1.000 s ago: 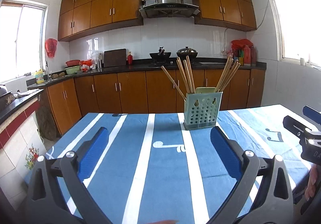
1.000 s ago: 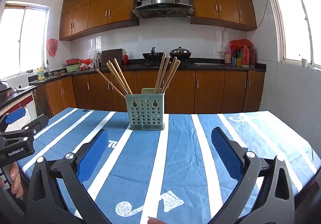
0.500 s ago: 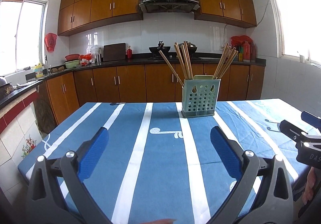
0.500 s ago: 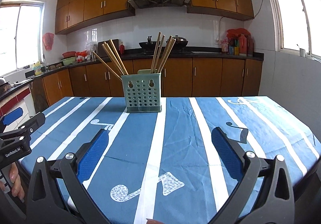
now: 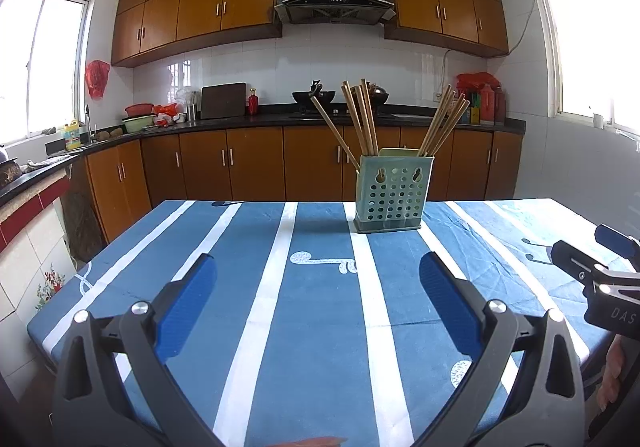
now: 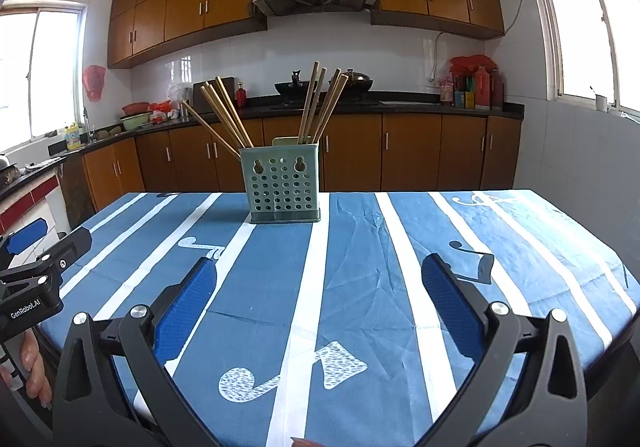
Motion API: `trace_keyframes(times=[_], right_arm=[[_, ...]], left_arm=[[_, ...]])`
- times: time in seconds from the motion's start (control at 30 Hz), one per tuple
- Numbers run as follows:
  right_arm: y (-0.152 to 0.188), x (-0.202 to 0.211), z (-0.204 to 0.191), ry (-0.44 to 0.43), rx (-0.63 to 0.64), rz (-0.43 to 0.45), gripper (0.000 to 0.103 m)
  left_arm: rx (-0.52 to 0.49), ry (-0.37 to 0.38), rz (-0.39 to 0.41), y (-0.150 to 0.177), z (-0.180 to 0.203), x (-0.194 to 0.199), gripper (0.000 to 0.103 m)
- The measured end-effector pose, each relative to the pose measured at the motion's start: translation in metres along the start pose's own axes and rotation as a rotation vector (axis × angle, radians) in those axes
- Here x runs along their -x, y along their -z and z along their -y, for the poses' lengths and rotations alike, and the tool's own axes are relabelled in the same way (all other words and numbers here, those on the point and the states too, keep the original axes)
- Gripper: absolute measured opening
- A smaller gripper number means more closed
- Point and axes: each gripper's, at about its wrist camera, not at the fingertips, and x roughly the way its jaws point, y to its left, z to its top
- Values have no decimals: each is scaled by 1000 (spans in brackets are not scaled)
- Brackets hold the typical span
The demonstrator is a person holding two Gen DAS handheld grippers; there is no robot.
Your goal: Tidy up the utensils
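Note:
A pale green perforated utensil holder (image 5: 392, 193) stands upright toward the far side of the blue striped tablecloth (image 5: 320, 307); it also shows in the right wrist view (image 6: 283, 187). Several wooden chopsticks (image 5: 362, 119) lean out of it in two bunches (image 6: 320, 105). My left gripper (image 5: 318, 287) is open and empty, held low over the near part of the table. My right gripper (image 6: 318, 287) is open and empty, also near the front edge. Each gripper shows at the side of the other's view: the right one (image 5: 600, 279), the left one (image 6: 36, 271).
The table (image 6: 560, 247) has edges close on the left, right and near sides. Behind it run brown kitchen cabinets (image 5: 256, 167) with a dark counter carrying pots, bottles and bowls. A tiled counter (image 5: 24, 215) stands at the left.
Both grippers have drawn back and lower, away from the holder, so the table's near edges now show. Both jaws stay open and empty. The holder and chopsticks have not moved.

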Motion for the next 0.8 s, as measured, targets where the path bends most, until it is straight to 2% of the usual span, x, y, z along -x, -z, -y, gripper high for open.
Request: trace_keyframes(times=[0.8], right_arm=[[5, -1, 0, -1, -9, -13, 101]], left_arm=[[1, -3, -13, 3, 0, -3, 99]])
